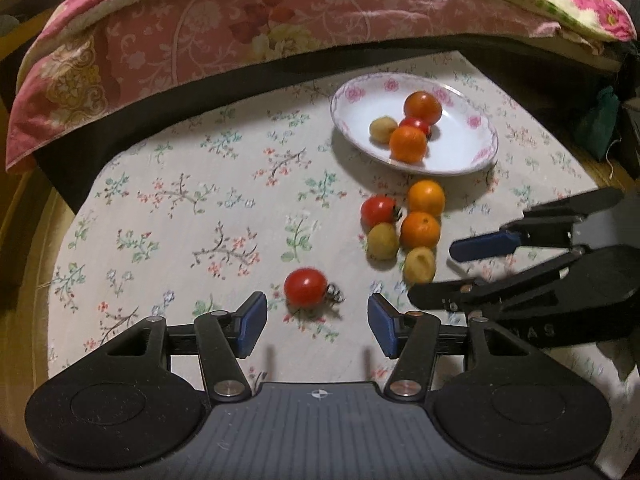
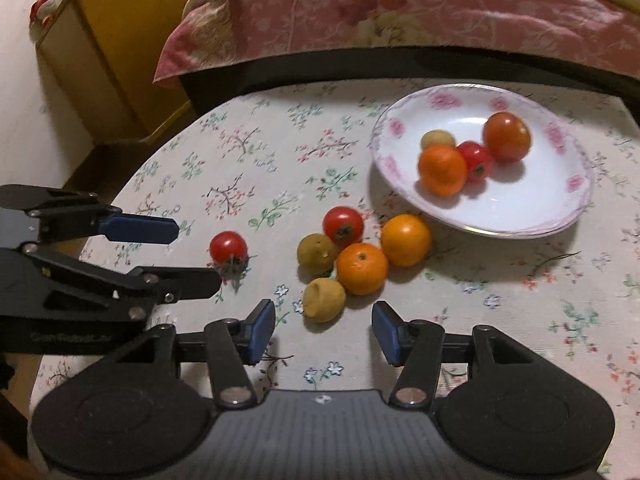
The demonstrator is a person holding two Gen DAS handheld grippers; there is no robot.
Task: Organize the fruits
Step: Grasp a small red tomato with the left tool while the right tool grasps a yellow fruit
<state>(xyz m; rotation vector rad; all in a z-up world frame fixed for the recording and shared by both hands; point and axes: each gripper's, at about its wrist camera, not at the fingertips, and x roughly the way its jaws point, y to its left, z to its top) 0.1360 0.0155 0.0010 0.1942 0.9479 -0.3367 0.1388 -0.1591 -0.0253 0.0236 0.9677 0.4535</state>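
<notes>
- Your counter (image 1: 180,208) wears a pale cloth printed with flower sprigs, and past its far edge lies a pink floral quilt (image 1: 224,32).
- On the far right part of the counter sits the flower-rimmed white plate (image 1: 476,156), holding four fruits bunched together: a dark red tomato (image 1: 422,108), a small red tomato (image 1: 414,123), a mandarin (image 1: 408,143) and a small yellow fruit (image 1: 383,129).
- Your left tongs (image 1: 317,326) hang low over the counter with the blue pads spread apart and nothing between them; a lone red tomato (image 1: 305,286) with its green stem lies just beyond the gap, not touched by either pad.
- Your right tongs (image 2: 323,334) are likewise spread apart and empty, and the nearest yellow fruit (image 2: 324,302) sits just ahead of the gap, closer to the left pad.
- Between the plate and your tongs, five loose fruits cluster on the cloth, touching one another: two mandarins (image 2: 405,239) (image 2: 361,268), a red tomato (image 2: 343,225) and two yellow fruits, the second one (image 2: 317,253) beside that tomato.
- The lone tomato lies apart, to the left of that cluster.
</notes>
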